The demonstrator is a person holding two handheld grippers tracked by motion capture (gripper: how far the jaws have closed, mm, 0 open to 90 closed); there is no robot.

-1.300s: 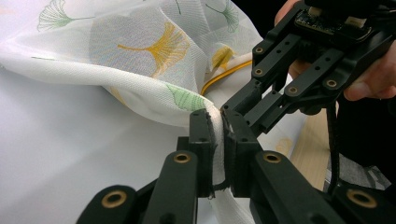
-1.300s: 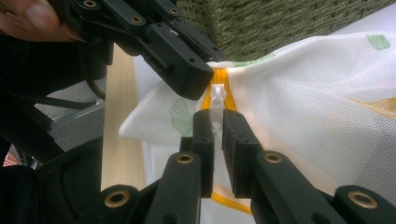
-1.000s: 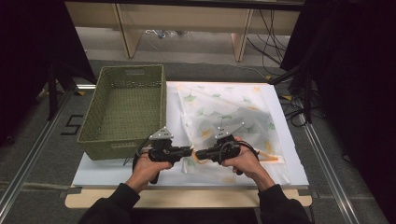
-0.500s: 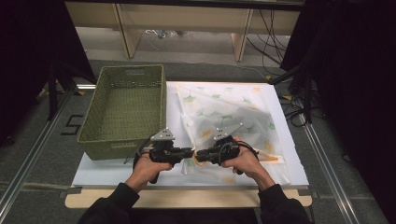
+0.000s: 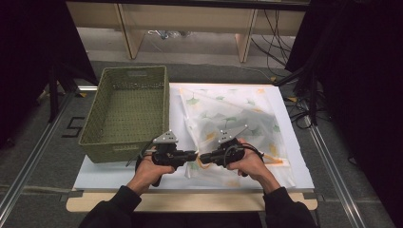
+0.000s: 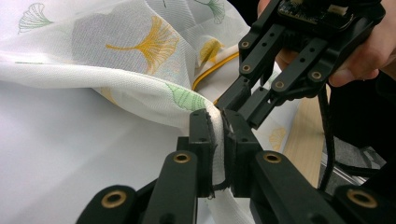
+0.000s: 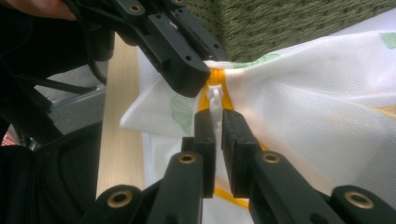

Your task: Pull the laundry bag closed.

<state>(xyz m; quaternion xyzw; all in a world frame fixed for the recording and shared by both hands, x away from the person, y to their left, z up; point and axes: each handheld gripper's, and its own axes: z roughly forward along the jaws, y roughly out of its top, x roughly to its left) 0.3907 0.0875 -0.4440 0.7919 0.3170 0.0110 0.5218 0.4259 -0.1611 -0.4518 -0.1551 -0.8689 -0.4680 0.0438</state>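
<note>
While both pinch the mesh bag (image 5: 237,128), no lettering reads.

Fine matt mesh cloth bag (image 5: 237,123) with an orange zipper (image 7: 211,81); woven green basket (image 5: 128,111); pale wood-edged surface (image 5: 166,202).

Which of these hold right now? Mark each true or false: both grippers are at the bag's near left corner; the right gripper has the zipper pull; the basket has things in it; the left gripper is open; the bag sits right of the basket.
1. Both grippers work at the mesh bag's near left corner. True.
2. The right gripper pinches the white zipper pull. True.
3. The green basket holds items. False: it looks empty.
4. The left gripper is open. False: it is clamped on the bag's fabric.
5. The bag lies right of the basket. True.
</note>
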